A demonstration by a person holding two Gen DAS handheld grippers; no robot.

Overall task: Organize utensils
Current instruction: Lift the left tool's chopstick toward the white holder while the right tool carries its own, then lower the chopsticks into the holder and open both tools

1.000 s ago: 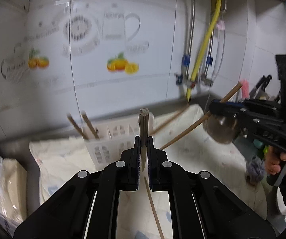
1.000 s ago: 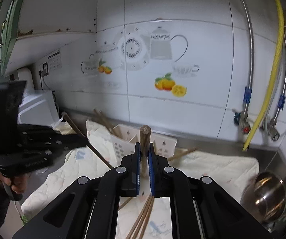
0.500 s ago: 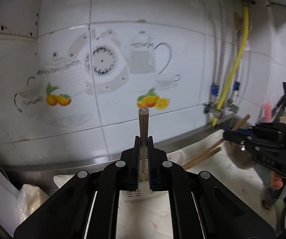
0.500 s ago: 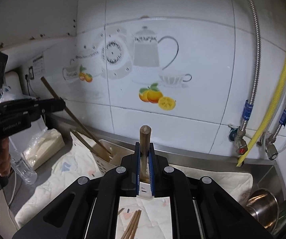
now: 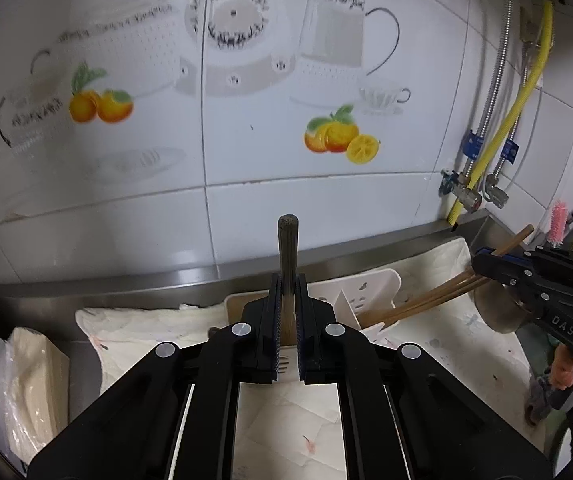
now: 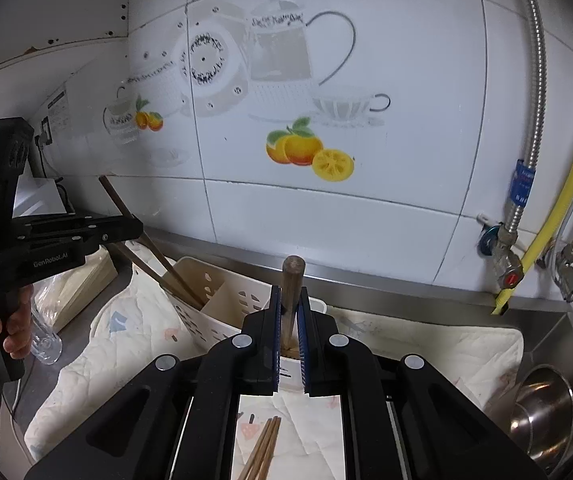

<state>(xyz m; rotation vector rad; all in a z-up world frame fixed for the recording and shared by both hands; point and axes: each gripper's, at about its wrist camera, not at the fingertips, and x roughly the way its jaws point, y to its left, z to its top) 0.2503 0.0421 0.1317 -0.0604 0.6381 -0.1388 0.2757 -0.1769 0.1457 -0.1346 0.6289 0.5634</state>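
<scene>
My left gripper point(image 5: 287, 280) is shut on a brown chopstick point(image 5: 287, 248) that stands upright, its lower end over the white slotted utensil caddy point(image 5: 370, 290). It also shows in the right wrist view point(image 6: 126, 230), holding its chopstick point(image 6: 142, 240) slanted into the caddy's left compartment point(image 6: 206, 292). My right gripper point(image 6: 289, 292) is shut on another chopstick point(image 6: 292, 280), lower end in the caddy's right compartment. It also shows in the left wrist view point(image 5: 486, 262), with chopsticks point(image 5: 418, 300) leaning out of the caddy. Several loose chopsticks point(image 6: 264, 448) lie on the cloth below.
A white patterned cloth point(image 6: 426, 344) covers the steel counter under the caddy. A steel bowl point(image 6: 542, 408) sits at the right. A clear glass point(image 6: 44, 340) and a bagged stack point(image 5: 34, 384) stand at the left. Hoses and valves point(image 6: 526, 232) hang on the tiled wall.
Both grippers have moved in over the caddy with their chopsticks tilted more upright; the caddy now lies just beyond both sets of fingers.
</scene>
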